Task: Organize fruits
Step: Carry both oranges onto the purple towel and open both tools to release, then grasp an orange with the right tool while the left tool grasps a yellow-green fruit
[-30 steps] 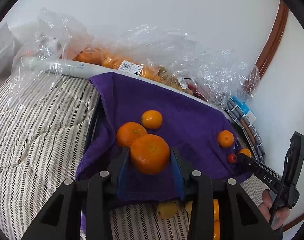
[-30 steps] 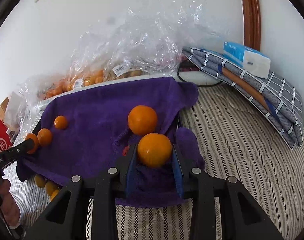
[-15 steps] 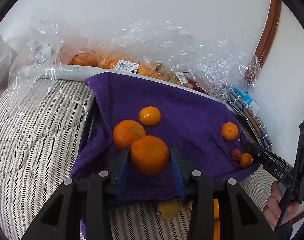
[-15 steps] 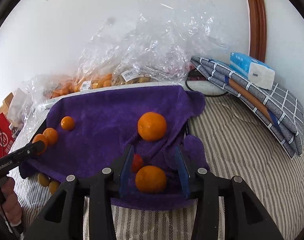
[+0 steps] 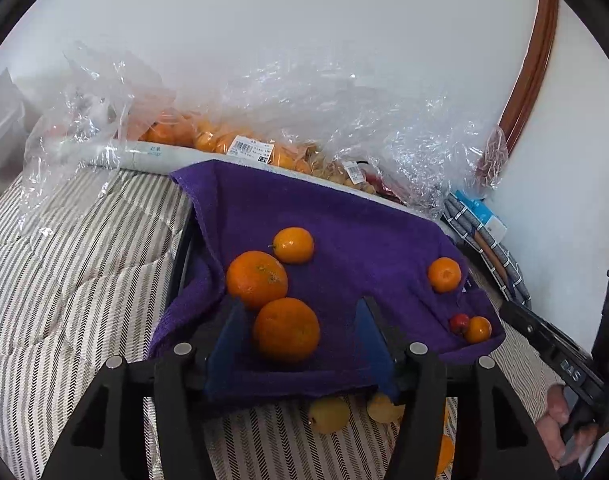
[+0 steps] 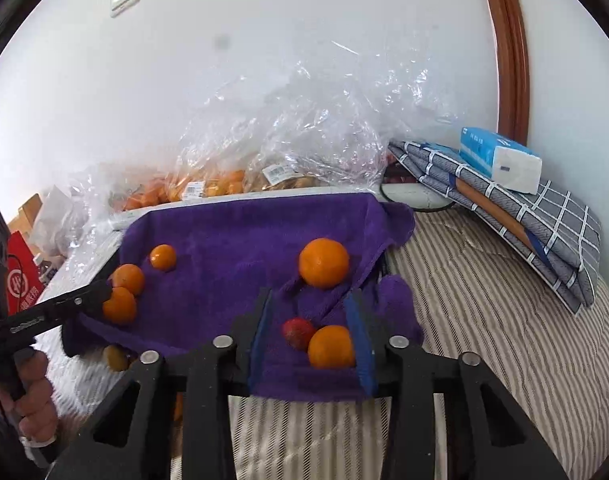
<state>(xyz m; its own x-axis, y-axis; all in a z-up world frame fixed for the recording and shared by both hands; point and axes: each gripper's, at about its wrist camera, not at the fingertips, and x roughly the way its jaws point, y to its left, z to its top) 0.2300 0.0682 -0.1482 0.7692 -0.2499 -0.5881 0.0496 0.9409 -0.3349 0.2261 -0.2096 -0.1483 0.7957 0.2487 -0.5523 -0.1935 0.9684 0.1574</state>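
A purple towel (image 5: 344, 232) lies over a tray on the striped bedcover. In the left wrist view a large orange (image 5: 286, 328) rests on the towel between the jaws of my left gripper (image 5: 300, 308), which are opening; the pads stand clear of it. Two more oranges (image 5: 257, 279) (image 5: 293, 245) sit just beyond. In the right wrist view my right gripper (image 6: 308, 294) has its jaws closing around a small orange (image 6: 331, 346) and a red fruit (image 6: 298, 332); the left pad is apart from them. Another orange (image 6: 323, 263) lies ahead.
Clear plastic bags (image 5: 344, 120) of fruit line the wall behind the towel. Folded checked cloth (image 6: 524, 216) with a tissue pack (image 6: 500, 158) lies at the right. Yellow fruits (image 5: 328, 414) sit on the bedcover under the towel's near edge. A red bag (image 6: 22, 280) stands at the left.
My left gripper has opened and let the large orange down onto the towel. My right gripper let go of its orange, which now lies on the towel beside a red fruit, and drew back.
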